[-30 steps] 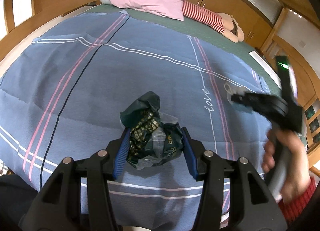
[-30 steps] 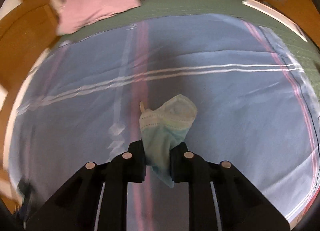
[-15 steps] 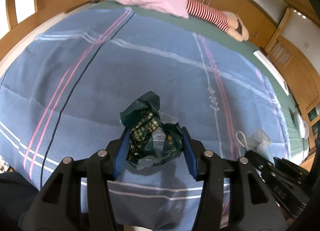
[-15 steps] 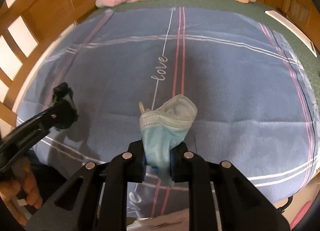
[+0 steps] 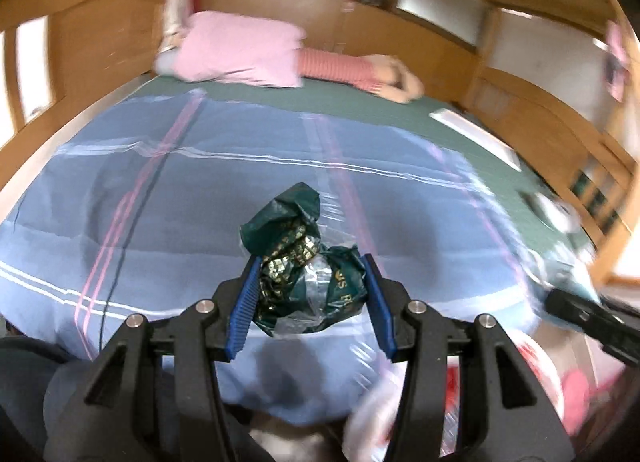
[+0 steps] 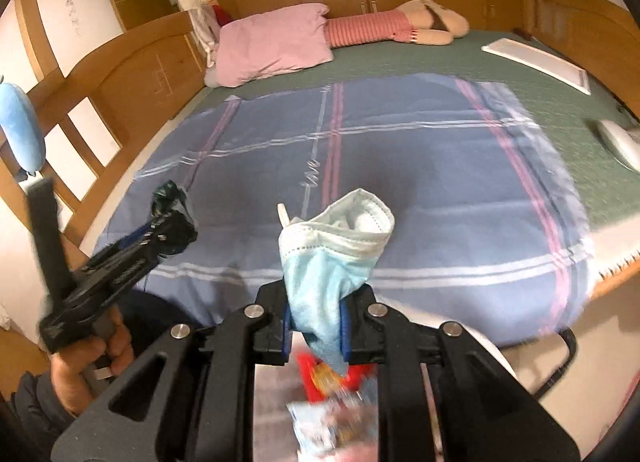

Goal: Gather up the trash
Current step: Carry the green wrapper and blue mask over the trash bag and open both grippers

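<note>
My left gripper point(image 5: 306, 282) is shut on a crumpled dark green wrapper point(image 5: 304, 262) with gold print, held above the foot of the bed. It also shows in the right wrist view point(image 6: 172, 217) at the left, wrapper point(image 6: 168, 193) sticking out. My right gripper point(image 6: 314, 318) is shut on a used blue and white face mask point(image 6: 332, 246), which stands up from the jaws. Below it lies a container with red and printed packaging point(image 6: 336, 402), blurred. The right gripper's tip point(image 5: 588, 318) shows at the right edge of the left wrist view.
A blue plaid blanket point(image 6: 400, 149) covers a green mattress point(image 6: 560, 101). A pink pillow point(image 6: 276, 45) and a striped doll point(image 6: 392, 25) lie at the head. A white flat box point(image 6: 536, 61) lies at the right. Wooden bed rails point(image 6: 80, 133) stand at the left.
Both grippers have pulled back from over the bed toward its foot, still holding wrapper and mask. A container with packaging has come into view below the right gripper.
</note>
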The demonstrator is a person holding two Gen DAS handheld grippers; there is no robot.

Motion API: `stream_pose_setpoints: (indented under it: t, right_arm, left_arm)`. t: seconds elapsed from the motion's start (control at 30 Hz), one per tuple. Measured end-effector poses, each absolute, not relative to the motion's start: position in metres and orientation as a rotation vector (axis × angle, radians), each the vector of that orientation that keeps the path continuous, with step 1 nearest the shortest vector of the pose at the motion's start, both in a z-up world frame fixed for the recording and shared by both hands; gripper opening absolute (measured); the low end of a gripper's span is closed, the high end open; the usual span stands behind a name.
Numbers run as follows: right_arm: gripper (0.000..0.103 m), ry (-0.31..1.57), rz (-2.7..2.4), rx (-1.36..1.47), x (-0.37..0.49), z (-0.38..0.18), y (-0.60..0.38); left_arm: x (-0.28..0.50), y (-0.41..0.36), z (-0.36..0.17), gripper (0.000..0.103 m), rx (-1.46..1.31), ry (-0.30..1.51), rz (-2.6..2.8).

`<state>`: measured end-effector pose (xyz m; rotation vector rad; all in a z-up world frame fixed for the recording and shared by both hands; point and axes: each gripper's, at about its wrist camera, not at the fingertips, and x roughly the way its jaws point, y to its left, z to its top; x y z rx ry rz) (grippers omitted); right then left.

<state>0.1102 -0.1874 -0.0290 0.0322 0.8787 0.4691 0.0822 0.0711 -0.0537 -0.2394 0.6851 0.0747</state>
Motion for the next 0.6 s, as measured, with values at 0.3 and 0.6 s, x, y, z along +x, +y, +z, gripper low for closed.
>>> stream_pose_setpoints:
  t: [0.3, 0.6]
  right_arm:
    - [0.019, 0.969, 0.38, 0.02, 0.053, -0.044, -0.241]
    - [0.071, 1.026, 0.291, 0.143, 0.051, -0.056, -0.265]
  left_arm:
    - [0.038, 0.014, -0.029, 0.051, -0.225, 0.792, -0.247]
    - [0.03, -0.03, -0.042, 0.055, -0.155, 0.911, -0.412]
